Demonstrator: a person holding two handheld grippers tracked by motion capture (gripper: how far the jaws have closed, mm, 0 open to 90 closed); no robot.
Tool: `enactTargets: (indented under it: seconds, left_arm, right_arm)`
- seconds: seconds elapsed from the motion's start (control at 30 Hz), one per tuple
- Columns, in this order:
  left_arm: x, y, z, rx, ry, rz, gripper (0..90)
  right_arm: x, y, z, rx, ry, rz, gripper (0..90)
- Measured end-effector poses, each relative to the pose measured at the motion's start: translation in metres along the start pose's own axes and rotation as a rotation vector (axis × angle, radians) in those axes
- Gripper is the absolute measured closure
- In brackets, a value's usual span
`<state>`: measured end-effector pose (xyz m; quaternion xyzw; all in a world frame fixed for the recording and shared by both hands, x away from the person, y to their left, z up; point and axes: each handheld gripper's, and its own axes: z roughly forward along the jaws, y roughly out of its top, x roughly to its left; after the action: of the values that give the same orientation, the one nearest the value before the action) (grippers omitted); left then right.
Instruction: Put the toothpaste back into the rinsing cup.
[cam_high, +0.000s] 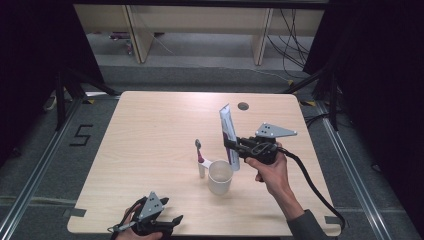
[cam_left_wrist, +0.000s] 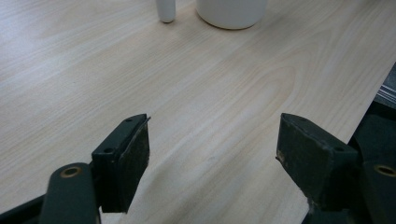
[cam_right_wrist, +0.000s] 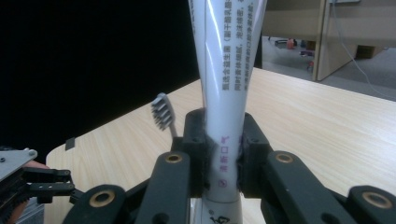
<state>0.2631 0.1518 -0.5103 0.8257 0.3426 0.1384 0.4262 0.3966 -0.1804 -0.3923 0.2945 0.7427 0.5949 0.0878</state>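
Left gripper (cam_high: 165, 225) sits at the near table (cam_high: 150, 130) edge, jaws spread wide on nothing, well apart from the action. If it swings in late it could clip the cup.

Toothbrush (cam_high: 199, 157) stands upright just left of the cup (cam_high: 220, 176), nearly touching it. It looks top-heavy on a small base, so any nudge to the cup or a brush from the tube likely tips it.

Right gripper (cam_high: 231, 145) is clamped on the tube (cam_high: 229, 135), held upright above the table just behind and right of the cup. In the right gripper view the jaws pinch the tube (cam_right_wrist: 224, 154) low on its body, with the long upper part free.

Risks, as I judge them:
- Soft tube, hard pinch: it can buckle, slide or lean in the grip.
- Squeeze may force paste out if the cap is loose; can't see the cap.
- Lowering toward the cup, the bottom end could catch the rim and knock the cup into the toothbrush.
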Motion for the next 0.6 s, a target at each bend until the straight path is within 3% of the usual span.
enactTargets:
  seconds: [0.07, 0.13, 0.27, 0.3, 0.43, 0.53, 0.6]
  left_arm:
    - [-0.001, 0.000, 0.000, -0.008, -0.003, -0.010, 25.1]
    - [0.001, 0.000, -0.001, 0.018, 0.003, 0.008, 24.3]
    - [0.001, 0.000, -0.001, 0.017, 0.004, 0.012, 23.0]
    - [0.001, 0.000, 0.000, 0.007, 0.003, -0.009, 21.9]
    - [0.000, 0.000, 0.001, 0.002, 0.002, -0.013, 21.3]
    - [0.000, 0.000, 0.001, 0.008, 0.005, -0.015, 21.0]
    - [0.000, 0.000, 0.001, 0.007, 0.001, -0.010, 21.0]
  right_arm:
    - [0.003, 0.000, 0.001, 0.007, 0.004, 0.018, 77.1]
    - [0.004, -0.001, 0.005, -0.001, 0.012, -0.007, 77.2]
    - [0.004, -0.006, 0.012, -0.001, 0.023, 0.002, 77.1]
    - [0.005, -0.008, 0.014, 0.007, 0.027, 0.008, 77.1]
    - [0.009, -0.012, 0.017, 0.022, 0.036, 0.028, 77.1]
    - [0.009, -0.017, 0.022, 0.027, 0.042, 0.002, 77.1]
    - [0.011, -0.019, 0.025, 0.037, 0.055, 0.012, 77.1]
